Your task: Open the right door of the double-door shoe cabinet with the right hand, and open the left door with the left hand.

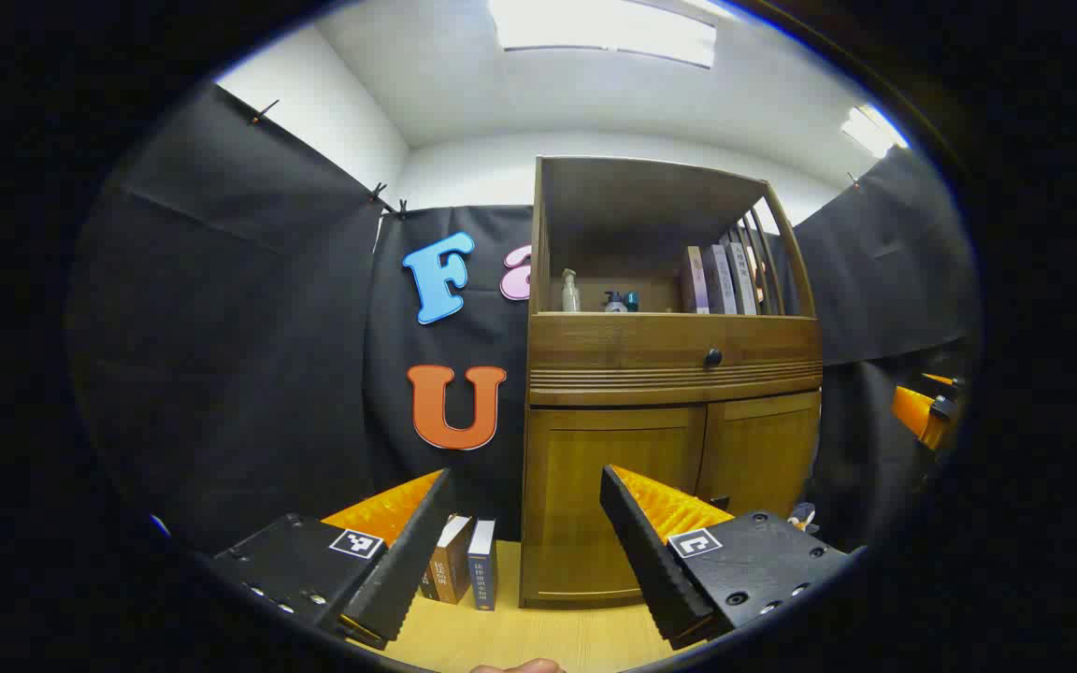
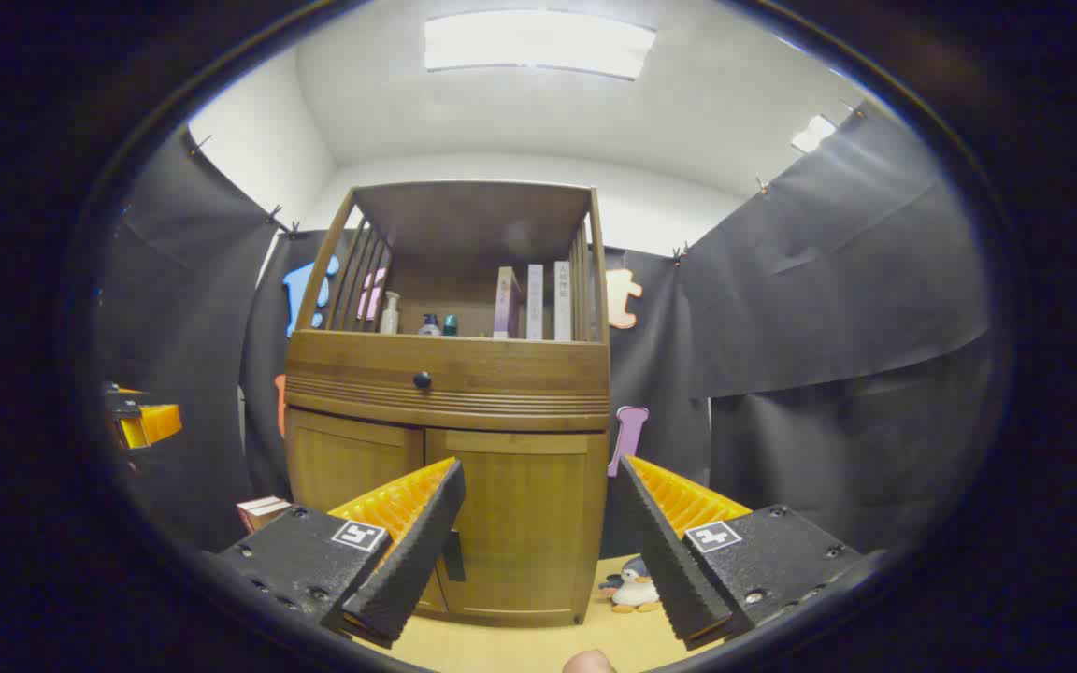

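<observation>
Shoe cabinet (image 1: 669, 374) upright on light wooden floor (image 1: 520, 636), against the black booth wall. Both lower doors closed, flush with the frame. Left door (image 1: 609, 495) directly ahead in left gripper view, framed between the left claw's fingers. Right door (image 2: 520, 523) directly ahead in right gripper view, framed between the right claw's fingers.

Left claw (image 1: 524, 547): spread wide, gripping nothing, levelled at the lower half of the left door, apart from it. Fingers pointing forward and slightly upward. Right finger (image 1: 637, 542) overlapping the seam area between the doors in the picture; contact not apparent.

Right claw (image 2: 538, 551): spread wide, gripping nothing, aimed at the right door, apart from it. Small dark door handle (image 2: 452, 553) at the door's inner edge, just beside the left finger (image 2: 412, 551) in the picture; contact not determinable.

Other claw seen far off at the edge of each view: at right edge (image 1: 922, 411) of left gripper view, at left edge (image 2: 141, 421) of right gripper view. Both held well apart, either side of the cabinet.

Drawer with round dark knob (image 1: 712, 358) above the doors. Open shelf on top: bottles (image 1: 571, 292) and upright books (image 1: 721, 279). Books (image 1: 468, 561) standing on floor left of cabinet. Penguin toy (image 2: 634, 587) on floor at the cabinet's right corner.
</observation>
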A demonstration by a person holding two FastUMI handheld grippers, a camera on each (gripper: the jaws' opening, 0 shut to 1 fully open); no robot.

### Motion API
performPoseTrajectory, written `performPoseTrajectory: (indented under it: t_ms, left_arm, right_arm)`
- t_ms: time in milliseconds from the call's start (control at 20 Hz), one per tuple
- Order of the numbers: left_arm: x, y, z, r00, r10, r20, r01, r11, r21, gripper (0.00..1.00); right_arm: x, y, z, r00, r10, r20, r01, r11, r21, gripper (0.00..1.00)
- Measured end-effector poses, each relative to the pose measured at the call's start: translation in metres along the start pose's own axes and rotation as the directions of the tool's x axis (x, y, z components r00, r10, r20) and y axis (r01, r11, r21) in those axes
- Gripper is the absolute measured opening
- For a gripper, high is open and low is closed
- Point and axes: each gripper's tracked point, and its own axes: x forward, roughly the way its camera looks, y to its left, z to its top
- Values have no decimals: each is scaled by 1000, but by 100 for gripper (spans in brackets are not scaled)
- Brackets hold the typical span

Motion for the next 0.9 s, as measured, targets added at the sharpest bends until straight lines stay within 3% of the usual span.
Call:
performPoseTrajectory:
  t_ms: [200, 400, 450, 500, 650, 700, 750, 900]
  left_arm:
    - [2, -5, 0, 1000, -8, 3, 8, 1000, -16, 95]
    - [9, -8, 3, 1000, -9, 26, 9, 1000, 20, 95]
    - [11, -9, 2, 1000, -10, 25, 10, 1000, 25, 100]
    - [14, -12, 1, 1000, -14, 21, 14, 1000, 26, 95]
    - [21, -18, -1, 1000, -16, 19, 16, 999, 28, 95]
    - [23, -22, -1, 1000, -18, 19, 18, 999, 27, 100]
    - [25, -26, -1, 1000, -21, 21, 20, 999, 29, 95]
    - [35, -38, 1, 999, -28, 39, 26, 998, 50, 95]
  right_arm:
    - [5, 2, -2, 1000, 5, 0, -5, 1000, -5, 100]
    - [19, 4, -16, 1000, 10, -20, -10, 1000, 4, 100]
    - [24, 5, -19, 999, 19, -29, -19, 1000, 9, 100]
    - [29, 3, -23, 999, 28, -42, -27, 1000, 14, 100]
    - [40, 5, -35, 996, 50, -72, -48, 998, 29, 100]
    - [43, 7, -38, 995, 62, -74, -59, 998, 32, 100]
    - [49, 8, -42, 995, 68, -78, -66, 997, 32, 100]
    - [60, 9, -49, 992, 85, -88, -82, 996, 33, 100]
